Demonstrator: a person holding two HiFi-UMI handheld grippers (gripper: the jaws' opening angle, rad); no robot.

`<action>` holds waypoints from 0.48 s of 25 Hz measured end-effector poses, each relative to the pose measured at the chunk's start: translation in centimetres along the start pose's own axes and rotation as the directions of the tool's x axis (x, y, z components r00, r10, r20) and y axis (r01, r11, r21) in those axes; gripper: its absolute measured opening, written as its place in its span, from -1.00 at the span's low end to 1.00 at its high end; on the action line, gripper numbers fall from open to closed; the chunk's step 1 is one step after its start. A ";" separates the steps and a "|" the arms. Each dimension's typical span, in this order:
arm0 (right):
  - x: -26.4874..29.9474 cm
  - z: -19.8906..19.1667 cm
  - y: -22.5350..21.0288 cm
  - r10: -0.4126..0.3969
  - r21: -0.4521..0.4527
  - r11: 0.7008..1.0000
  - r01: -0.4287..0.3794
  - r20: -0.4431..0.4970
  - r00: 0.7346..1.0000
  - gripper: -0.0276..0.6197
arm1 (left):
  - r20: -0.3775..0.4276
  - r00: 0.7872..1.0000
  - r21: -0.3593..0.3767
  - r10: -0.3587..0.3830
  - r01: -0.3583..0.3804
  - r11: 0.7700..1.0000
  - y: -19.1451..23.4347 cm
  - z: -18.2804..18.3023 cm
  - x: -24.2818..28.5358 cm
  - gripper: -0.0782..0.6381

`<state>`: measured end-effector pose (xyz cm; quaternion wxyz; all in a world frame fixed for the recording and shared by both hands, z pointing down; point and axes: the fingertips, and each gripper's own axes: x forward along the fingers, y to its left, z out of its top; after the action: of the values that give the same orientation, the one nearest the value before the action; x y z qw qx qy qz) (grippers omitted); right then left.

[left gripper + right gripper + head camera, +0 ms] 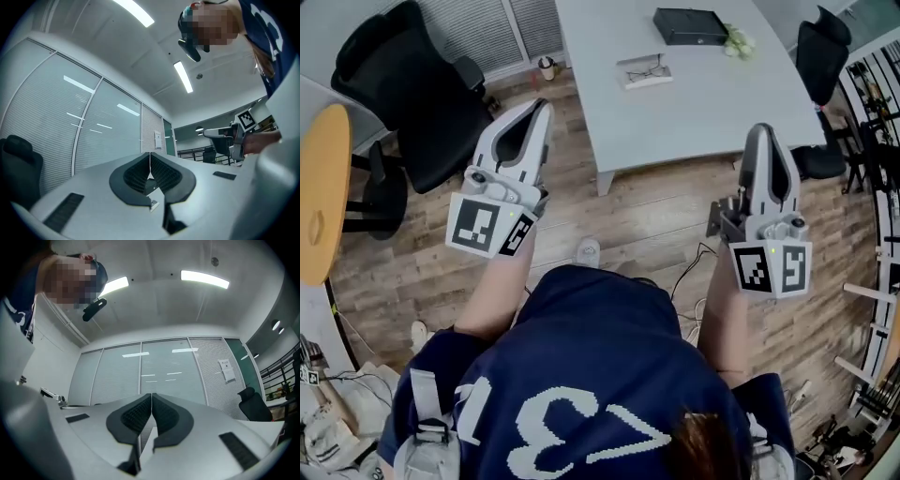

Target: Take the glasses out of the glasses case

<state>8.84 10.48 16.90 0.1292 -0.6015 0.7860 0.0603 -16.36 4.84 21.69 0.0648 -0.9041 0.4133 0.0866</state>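
In the head view a dark glasses case (691, 25) lies closed at the far end of the white table (694, 103). A pair of glasses (645, 69) rests on a white pad nearer the middle. My left gripper (542, 108) is held up over the wooden floor, left of the table, jaws shut and empty. My right gripper (759, 133) hovers by the table's near right corner, also shut and empty. Both gripper views point up at the ceiling and glass walls; the left gripper (150, 154) and right gripper (152, 395) show jaws pressed together.
A black office chair (412, 84) stands at the left, another chair (820, 56) at the right of the table. A round wooden tabletop (321, 187) is at the far left. A pale green object (739, 41) lies beside the case. Cables run across the floor.
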 end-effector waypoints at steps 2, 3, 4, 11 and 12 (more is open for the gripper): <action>1.1 -0.6 -0.5 -0.005 -0.006 1.000 0.005 -0.013 1.000 -0.83 | -0.006 1.000 -0.008 0.000 0.000 1.000 0.9 -0.6 0.9 -0.73; 1.6 -0.9 -0.8 -0.009 -0.007 1.000 0.009 -0.019 1.000 -0.83 | -0.009 1.000 -0.013 0.002 -0.002 1.000 1.4 -0.9 1.4 -0.73; 2.1 -1.1 -1.2 -0.013 -0.006 1.000 0.013 -0.023 1.000 -0.83 | -0.014 1.000 -0.017 0.005 -0.005 1.000 1.7 -1.3 1.9 -0.73; 6.0 -3.3 -4.1 0.020 0.024 1.000 -0.019 -0.027 0.999 -0.83 | -0.034 0.998 -0.016 0.054 -0.054 0.998 3.6 -3.5 5.0 -0.73; 6.9 -3.6 -4.5 0.036 0.029 0.999 -0.035 -0.026 0.999 -0.83 | -0.034 0.997 -0.012 0.066 -0.066 0.998 3.9 -3.6 5.6 -0.73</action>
<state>11.00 1.94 18.71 0.1263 -0.5865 0.7989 0.0433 -15.34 -2.48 23.89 0.0490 -0.8917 0.4434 0.0761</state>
